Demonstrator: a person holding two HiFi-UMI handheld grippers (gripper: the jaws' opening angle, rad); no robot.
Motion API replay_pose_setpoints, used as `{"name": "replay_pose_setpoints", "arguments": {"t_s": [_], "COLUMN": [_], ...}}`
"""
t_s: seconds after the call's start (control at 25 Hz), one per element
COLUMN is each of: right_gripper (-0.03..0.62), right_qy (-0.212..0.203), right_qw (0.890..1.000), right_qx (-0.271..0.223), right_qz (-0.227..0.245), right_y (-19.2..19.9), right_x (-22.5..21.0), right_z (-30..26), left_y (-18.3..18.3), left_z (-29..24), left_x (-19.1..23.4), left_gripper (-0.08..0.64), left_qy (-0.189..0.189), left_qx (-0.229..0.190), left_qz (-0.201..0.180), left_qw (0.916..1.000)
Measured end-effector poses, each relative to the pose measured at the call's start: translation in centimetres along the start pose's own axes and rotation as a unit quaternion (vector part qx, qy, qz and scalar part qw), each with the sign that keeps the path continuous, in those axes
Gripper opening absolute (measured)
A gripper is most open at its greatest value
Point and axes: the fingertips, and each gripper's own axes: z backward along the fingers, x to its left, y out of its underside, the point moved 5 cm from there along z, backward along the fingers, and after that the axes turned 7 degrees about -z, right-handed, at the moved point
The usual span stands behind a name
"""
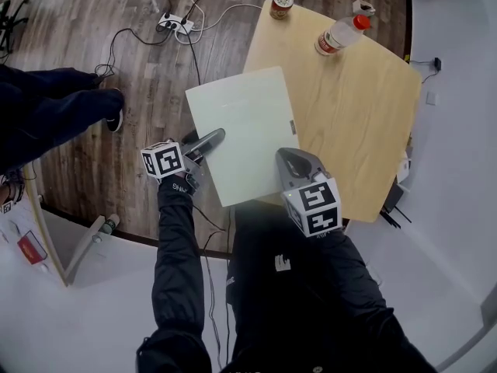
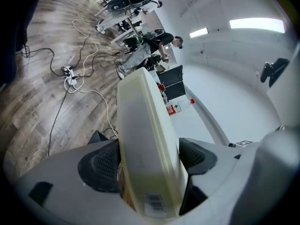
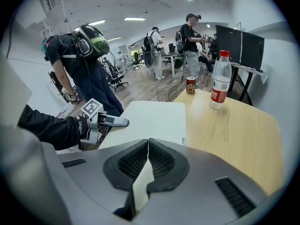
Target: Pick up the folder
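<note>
Right gripper: clamped on near edge of folder | left gripper: jaws wide, straddling its left edge, not pinching | folder: overhanging table corner | handling: likely light, thin, bendy, slick; hold opposite edges.

The left gripper reaches in almost level from the left, its jaws wide apart with one on each side of the folder's left edge. The right gripper slants down at the near edge, jaws pinched on the folder. Both arms wear black sleeves.
</note>
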Motion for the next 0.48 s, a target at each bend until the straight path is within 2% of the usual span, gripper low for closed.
{"name": "replay_pose_setpoints", "arguments": {"t_s": [0.12,0.48], "right_gripper": [0.025,0.025], "right_qy": [-0.001,-0.005], "right_qw": [1.000,1.000], "right_qx": [-0.005,-0.028], "right_qz": [0.002,0.006], "right_y": [-0.2,-1.3], "right_x": [0.4,2.1], "right_z": [0.5,3.3], "left_y": [0.0,-0.6], "left_z": [0.9,4.7], "left_x": [-0.9,-5.4], "left_gripper": [0.396,0.383], "left_qy": [-0.015,-0.071], "left_qx": [-0.018,-0.057], "left_qz": [-0.002,-0.054], "left_qw": [0.9997,0.9944]}}
